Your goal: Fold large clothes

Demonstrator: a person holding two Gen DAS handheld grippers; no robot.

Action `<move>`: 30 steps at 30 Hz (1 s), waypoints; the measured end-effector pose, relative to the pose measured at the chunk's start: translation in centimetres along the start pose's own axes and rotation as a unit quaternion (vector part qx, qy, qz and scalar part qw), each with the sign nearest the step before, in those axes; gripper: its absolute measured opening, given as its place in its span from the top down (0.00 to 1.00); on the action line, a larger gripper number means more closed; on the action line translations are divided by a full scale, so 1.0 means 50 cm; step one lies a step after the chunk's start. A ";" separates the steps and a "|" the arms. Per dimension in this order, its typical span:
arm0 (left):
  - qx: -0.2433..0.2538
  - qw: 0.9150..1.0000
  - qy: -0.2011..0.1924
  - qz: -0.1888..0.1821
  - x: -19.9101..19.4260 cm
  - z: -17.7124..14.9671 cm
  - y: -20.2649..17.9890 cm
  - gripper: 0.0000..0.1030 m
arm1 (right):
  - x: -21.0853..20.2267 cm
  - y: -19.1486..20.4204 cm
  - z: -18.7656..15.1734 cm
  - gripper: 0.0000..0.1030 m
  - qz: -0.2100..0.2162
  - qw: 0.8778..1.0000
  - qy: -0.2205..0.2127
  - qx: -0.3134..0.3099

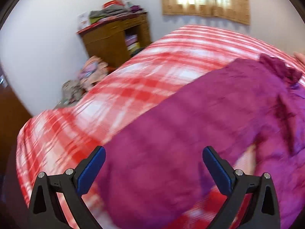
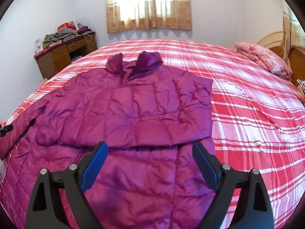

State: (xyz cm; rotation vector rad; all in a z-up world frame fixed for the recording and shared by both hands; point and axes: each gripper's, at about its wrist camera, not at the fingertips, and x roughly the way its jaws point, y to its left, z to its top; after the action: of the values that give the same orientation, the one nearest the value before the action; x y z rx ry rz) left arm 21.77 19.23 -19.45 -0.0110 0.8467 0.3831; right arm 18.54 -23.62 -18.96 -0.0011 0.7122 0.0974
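I am looking at the left gripper filling the lower part of its own view: two matte black arms are flaring outward, each ending in a flat finger that is carrying a ribbed blue pad. Two round silver screw heads are showing on each arm, near the pivot. The right gripper is showing the same build along the bottom of its frame: black triangular cut-outs in the arms, silver screws, blue pads lining the jaws.
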 end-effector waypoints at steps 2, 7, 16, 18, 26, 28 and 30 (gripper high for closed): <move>-0.021 1.000 0.013 0.009 0.013 -0.026 0.041 0.01 | -0.002 0.018 0.000 0.11 0.004 1.000 -0.006 -0.011; -0.065 0.996 0.045 -0.045 0.041 -0.056 0.070 0.02 | 0.001 0.046 -0.005 0.11 0.005 1.000 -0.005 -0.026; -0.028 0.999 -0.037 -0.003 -0.017 0.026 0.056 0.78 | -0.033 0.017 -0.008 0.11 -0.013 0.999 -0.031 -0.021; -0.026 0.997 -0.067 0.015 -0.044 0.064 0.058 0.79 | -0.037 -0.004 -0.006 0.11 -0.018 0.999 -0.036 -0.008; 0.061 0.985 -0.163 -0.017 -0.167 0.143 -0.102 0.80 | -0.026 -0.058 -0.009 0.11 -0.033 0.999 -0.032 0.023; 0.078 0.980 -0.180 -0.045 -0.205 0.147 -0.161 0.80 | -0.025 -0.064 -0.011 0.11 -0.032 0.999 -0.032 0.026; 0.099 0.974 -0.188 -0.072 -0.232 0.149 -0.229 0.80 | -0.023 -0.068 -0.014 0.11 -0.030 0.999 -0.031 0.028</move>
State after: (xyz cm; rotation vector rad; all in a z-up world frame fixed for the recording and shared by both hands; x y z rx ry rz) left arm 24.11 5.97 -7.61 0.1803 0.5014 0.1537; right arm 17.52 -27.12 -18.82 0.0330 0.6518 0.0192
